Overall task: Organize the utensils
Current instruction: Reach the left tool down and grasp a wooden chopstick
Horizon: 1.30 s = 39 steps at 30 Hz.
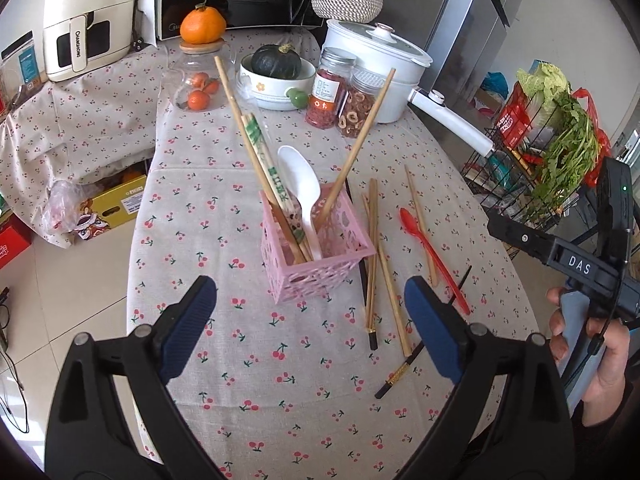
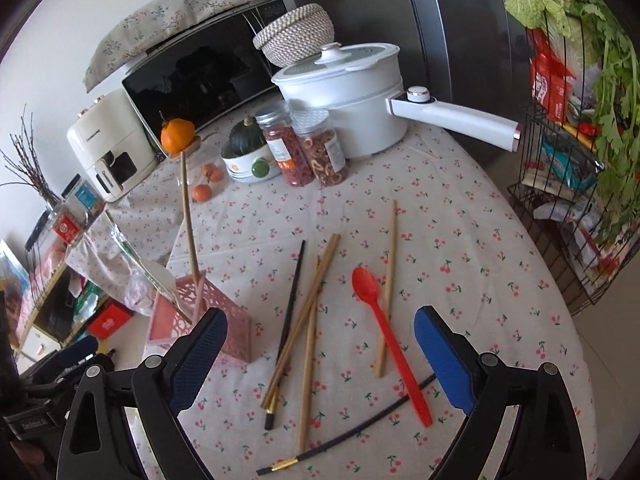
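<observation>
The left hand-held gripper [image 1: 310, 326] is held with its blue-padded jaws spread wide and nothing between them, above the worktop [image 1: 248, 380] covered in a cherry-printed cloth. Directly ahead of it, just beyond the fingertips, a pink perforated plastic utensil basket [image 1: 316, 256] is seen standing upright. Inside the basket a white plastic spoon [image 1: 302, 200], a paper-wrapped pair of chopsticks with green print [image 1: 264, 156] and several bare bamboo chopsticks [image 1: 362, 140] are propped, leaning outward.

The right hand-held gripper [image 2: 320, 352] is likewise held with jaws wide apart and empty, above the loose utensils. Between and just ahead of its fingers a long red plastic spoon [image 2: 394, 344] is laid flat, bowl away from the gripper, with its handle crossing over a black chopstick with a gold band [image 2: 348, 436]. A single bamboo chopstick [image 2: 388, 292] is laid just beside the red spoon, partly under it. To the left of these, a loose bundle of bamboo chopsticks [image 2: 308, 320] is crossed with a second black chopstick [image 2: 290, 312]. The pink basket is found at the left finger of this gripper, partly hidden behind it.

Farther ahead, a white lidded electric pot with a long handle [image 2: 360, 92], two clear jars of dried food [image 2: 308, 148] and a green squash in a white bowl [image 2: 246, 148] are grouped.
</observation>
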{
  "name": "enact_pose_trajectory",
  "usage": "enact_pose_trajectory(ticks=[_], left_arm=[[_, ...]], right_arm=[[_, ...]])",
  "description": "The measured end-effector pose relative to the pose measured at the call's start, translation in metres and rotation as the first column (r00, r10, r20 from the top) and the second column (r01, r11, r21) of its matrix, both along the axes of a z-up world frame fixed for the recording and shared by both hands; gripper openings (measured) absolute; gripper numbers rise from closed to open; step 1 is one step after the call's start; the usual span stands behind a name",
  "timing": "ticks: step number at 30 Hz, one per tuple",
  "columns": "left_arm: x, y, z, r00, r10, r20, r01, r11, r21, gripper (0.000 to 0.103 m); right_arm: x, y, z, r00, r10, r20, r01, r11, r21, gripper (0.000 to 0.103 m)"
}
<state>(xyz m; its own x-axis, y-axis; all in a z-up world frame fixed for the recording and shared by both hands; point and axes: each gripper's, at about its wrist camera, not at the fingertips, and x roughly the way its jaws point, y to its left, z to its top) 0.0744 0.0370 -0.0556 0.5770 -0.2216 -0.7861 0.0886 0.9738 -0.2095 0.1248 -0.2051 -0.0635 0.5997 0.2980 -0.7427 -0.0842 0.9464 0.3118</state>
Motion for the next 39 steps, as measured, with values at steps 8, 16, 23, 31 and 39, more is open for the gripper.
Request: enact_pose_trajectory(ticks=[8,16,23,31,39], left_arm=[[0.004,-0.043,-0.024,0.989,-0.124,-0.081,0.119,0.991,-0.058,0.095],[0.015,-0.067,-0.072,0.974,-0.194,-0.118,0.184,0.978,-0.096,0.049],[0.013,-0.080,-0.098,0.961,-0.273,-0.045,0.274,0.961,0.017,0.037],[0.019,-0.077,-0.104,0.966,-0.254,-0.053,0.256,0.966,0.029,0.022],[0.006,-0.076,-0.088,0.964,-0.266,-0.015,0.266,0.964,0.021,0.010]], right_arm=[[-0.010,-0.045,-0.016,0.995,-0.051,-0.086,0.052,0.999,0.009,0.096],[-0.013,-0.065,-0.033,0.987,-0.046,-0.153,0.047,0.999,0.002,0.096],[-0.015,-0.075,-0.043,0.982,-0.063,-0.180,0.064,0.998,0.001,0.096],[-0.012,-0.077,-0.046,0.979,-0.066,-0.193,0.068,0.998,0.005,0.096],[-0.010,-0.075,-0.049,0.977,-0.067,-0.203,0.069,0.998,0.001,0.096]])
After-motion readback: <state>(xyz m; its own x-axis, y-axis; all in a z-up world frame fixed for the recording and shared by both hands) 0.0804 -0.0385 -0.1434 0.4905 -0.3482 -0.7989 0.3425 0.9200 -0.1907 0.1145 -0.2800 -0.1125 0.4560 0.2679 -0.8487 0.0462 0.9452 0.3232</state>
